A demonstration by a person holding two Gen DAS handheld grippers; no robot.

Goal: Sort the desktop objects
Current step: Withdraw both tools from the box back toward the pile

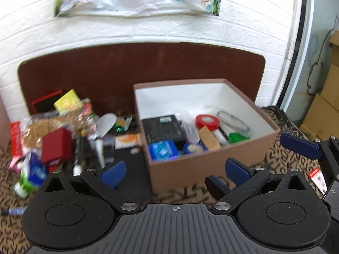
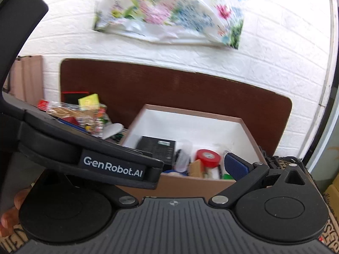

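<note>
Clutter pile (image 1: 61, 135) sits ahead-left of the left gripper (image 1: 177, 171), box (image 1: 211, 163) dead ahead as drop target; left fingers (image 1: 113, 173) apart and empty, right gripper (image 2: 169, 165) can't tell.

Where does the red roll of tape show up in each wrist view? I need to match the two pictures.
Left wrist view: the red roll of tape lies inside the brown cardboard box, right of centre, toward the back.
Right wrist view: the red roll of tape sits low and centre-right, just left of the gripper's blue finger pad.
Shared landmark: the black box with a green label, left of the roll in both.
</note>
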